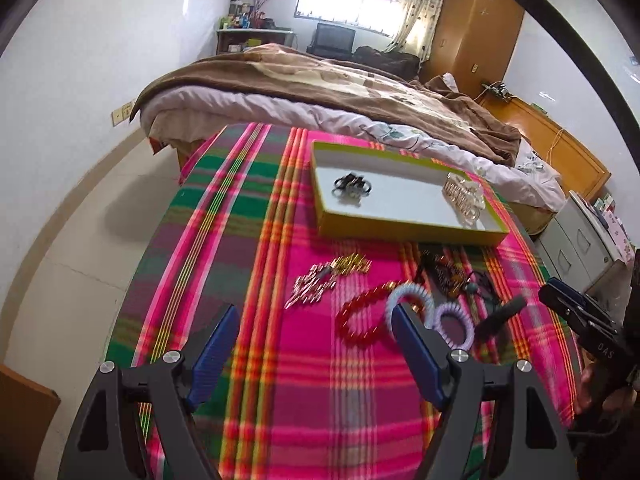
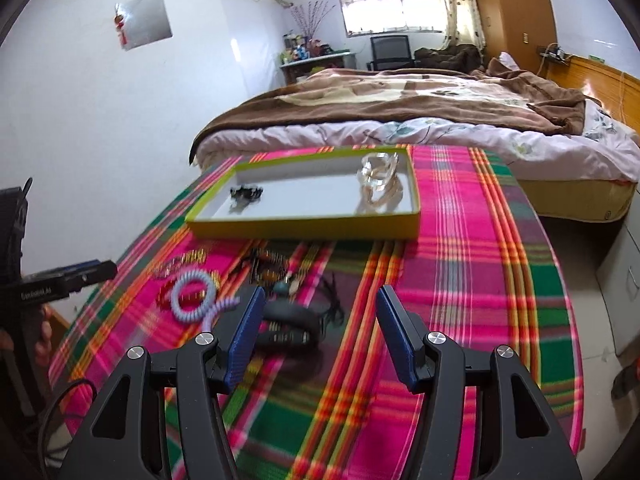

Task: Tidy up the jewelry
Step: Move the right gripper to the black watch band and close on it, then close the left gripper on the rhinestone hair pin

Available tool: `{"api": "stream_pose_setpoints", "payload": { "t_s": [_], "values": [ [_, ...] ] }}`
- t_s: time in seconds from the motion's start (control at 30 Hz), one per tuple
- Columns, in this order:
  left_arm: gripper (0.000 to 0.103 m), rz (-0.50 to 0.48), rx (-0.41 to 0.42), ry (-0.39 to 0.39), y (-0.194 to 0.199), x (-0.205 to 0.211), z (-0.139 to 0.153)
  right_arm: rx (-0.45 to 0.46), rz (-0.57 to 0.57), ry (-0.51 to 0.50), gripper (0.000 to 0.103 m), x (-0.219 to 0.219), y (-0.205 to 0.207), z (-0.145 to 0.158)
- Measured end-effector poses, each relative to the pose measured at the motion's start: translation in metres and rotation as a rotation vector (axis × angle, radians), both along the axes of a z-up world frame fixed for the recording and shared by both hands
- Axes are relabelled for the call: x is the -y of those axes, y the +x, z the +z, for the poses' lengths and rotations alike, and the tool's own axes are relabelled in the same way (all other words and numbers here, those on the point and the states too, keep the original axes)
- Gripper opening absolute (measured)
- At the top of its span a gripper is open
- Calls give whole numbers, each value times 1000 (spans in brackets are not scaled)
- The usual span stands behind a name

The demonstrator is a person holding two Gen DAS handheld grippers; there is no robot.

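A yellow-green tray (image 1: 404, 229) (image 2: 304, 227) sits on the plaid cloth, holding black hair clips (image 1: 352, 187) (image 2: 245, 193) and clear gold-trimmed claw clips (image 1: 464, 196) (image 2: 380, 184). In front of it lie small gold and silver clips (image 1: 328, 278), a red bead bracelet (image 1: 356, 320), two lilac spiral hair ties (image 1: 454, 320) (image 2: 192, 294), a dark beaded necklace (image 1: 452, 272) (image 2: 268, 266) and a black clip (image 2: 290, 322). My left gripper (image 1: 314, 322) is open above the cloth, left of the bracelet. My right gripper (image 2: 320, 300) is open just behind the black clip.
The plaid cloth (image 1: 320, 400) (image 2: 460, 280) covers a rounded table that drops to the tiled floor on both sides. A bed with a brown blanket (image 1: 320, 80) (image 2: 400, 104) stands right behind it. A grey cabinet (image 1: 576, 248) stands at the right.
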State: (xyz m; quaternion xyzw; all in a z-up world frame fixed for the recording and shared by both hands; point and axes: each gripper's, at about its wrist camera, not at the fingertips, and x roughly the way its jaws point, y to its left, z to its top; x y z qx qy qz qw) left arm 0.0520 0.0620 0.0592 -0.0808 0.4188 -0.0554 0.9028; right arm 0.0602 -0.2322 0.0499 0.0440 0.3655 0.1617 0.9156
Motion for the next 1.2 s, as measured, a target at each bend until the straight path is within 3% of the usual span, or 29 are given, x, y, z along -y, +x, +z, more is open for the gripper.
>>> {"api": "stream_pose_setpoints", "payload": {
  "t_s": [0.3,0.37,0.57,0.63,0.7,0.8,0.97,1.2],
  "values": [
    [81,29,-45,-10,-14,-20,-18,-64,35,-56,58,-11,4,-25],
    [85,31,-45,-13,-16,-23,-19,-54,46,-45,58,-12,6,-24],
    [85,25,-65,-28,-16,-24,-25,-48,52,-99,58,-23,15,-24],
    [85,20,-69,-30,-14,-22,-26,-41,54,-107,53,-24,15,-24],
    [85,24,-74,-30,-13,-23,-28,-40,47,-116,34,-24,15,-24],
    [85,35,-90,-30,-9,-25,-32,-36,33,-112,24,-22,15,-23],
    [85,31,-100,-24,-3,-24,-37,-32,9,-96,12,-14,13,-22],
    [85,26,-106,-11,9,-24,-40,-9,-16,-64,10,-3,6,-17]
  ]
}}
